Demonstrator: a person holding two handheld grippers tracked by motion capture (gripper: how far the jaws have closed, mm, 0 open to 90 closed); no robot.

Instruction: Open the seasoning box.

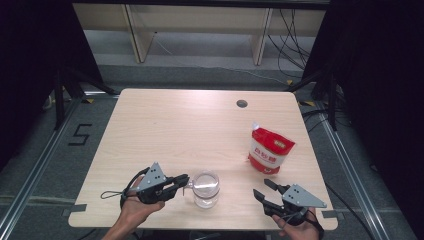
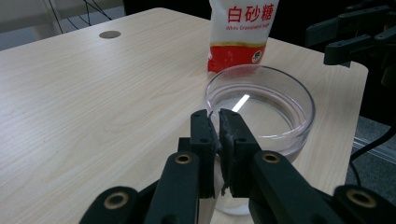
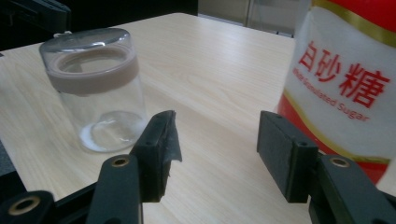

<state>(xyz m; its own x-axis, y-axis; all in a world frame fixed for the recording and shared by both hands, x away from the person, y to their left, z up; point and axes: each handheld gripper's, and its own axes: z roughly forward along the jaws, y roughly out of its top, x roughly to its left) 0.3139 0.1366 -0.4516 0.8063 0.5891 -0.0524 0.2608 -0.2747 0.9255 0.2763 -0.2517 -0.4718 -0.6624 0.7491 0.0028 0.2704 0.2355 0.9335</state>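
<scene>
A clear glass jar (image 1: 205,188) stands upright near the bottom middle of the high view, on the light wooden worktop (image 1: 175,130). The left gripper (image 1: 181,181) sits just left of it, and its fingers (image 2: 204,135) are pinched tight on the jar's thin glass rim. That grip is probably there to keep the jar from sliding or tipping. In the left gripper view the jar's round open mouth fills the middle right, and a thin white layer lies at the bottom, though it is hard to say what it is. A red and white bag of white sugar (image 1: 270,149) stands upright in the right middle of the high view, apart from the jar. The right gripper (image 1: 264,190) waits at the lower right, pointing up toward the bag. Its fingers (image 3: 159,140) stand partly apart with nothing between them and touch nothing. The bag looks like the next thing to pick up, maybe to pour sugar into the held jar.
</scene>
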